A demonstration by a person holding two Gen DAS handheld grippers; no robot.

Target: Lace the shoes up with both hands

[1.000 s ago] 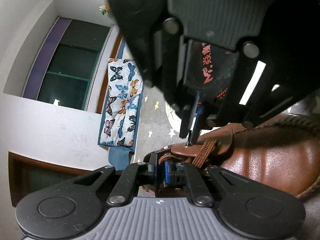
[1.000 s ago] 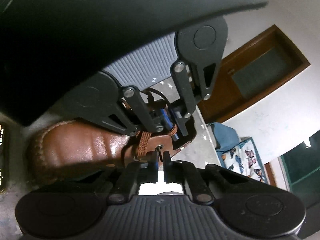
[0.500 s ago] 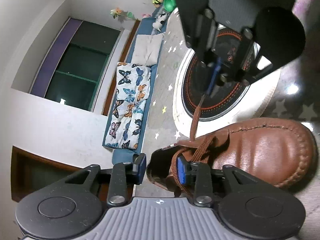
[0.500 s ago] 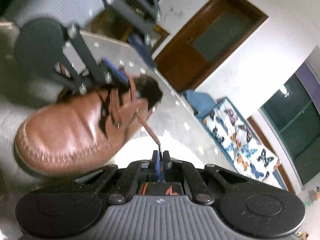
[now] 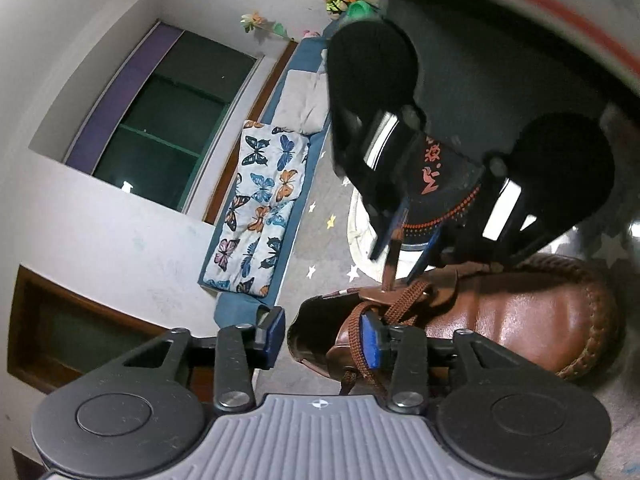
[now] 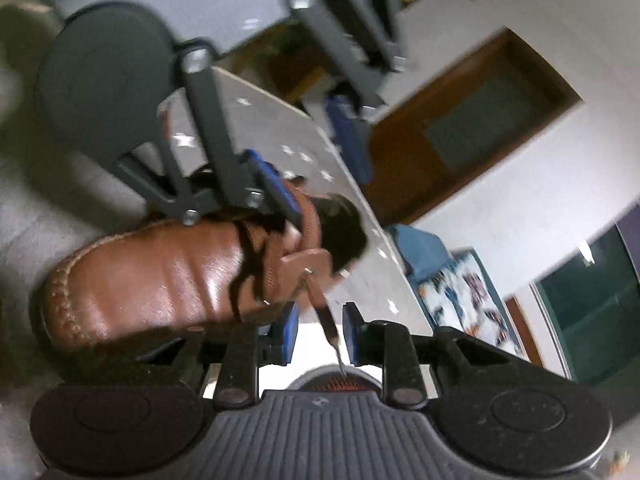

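1 brown shoe (image 5: 520, 312), 1 lace (image 5: 404, 304), 2 tongs: left (image 5: 324, 336), right (image 6: 318, 332). 1 butterfly cushion (image 5: 260, 208) at 10 o'clock, 1 window (image 5: 168, 120).

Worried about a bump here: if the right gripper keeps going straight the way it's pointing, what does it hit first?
Probably the lace end lying between the right gripper's open fingers, then the brown shoe's eyelet flap; depth is uncertain.

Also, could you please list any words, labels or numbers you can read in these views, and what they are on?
Red characters on the black round object behind the brown shoe: too distorted to read.
Nothing else carries text; the butterfly-print cushion shows only pictures.
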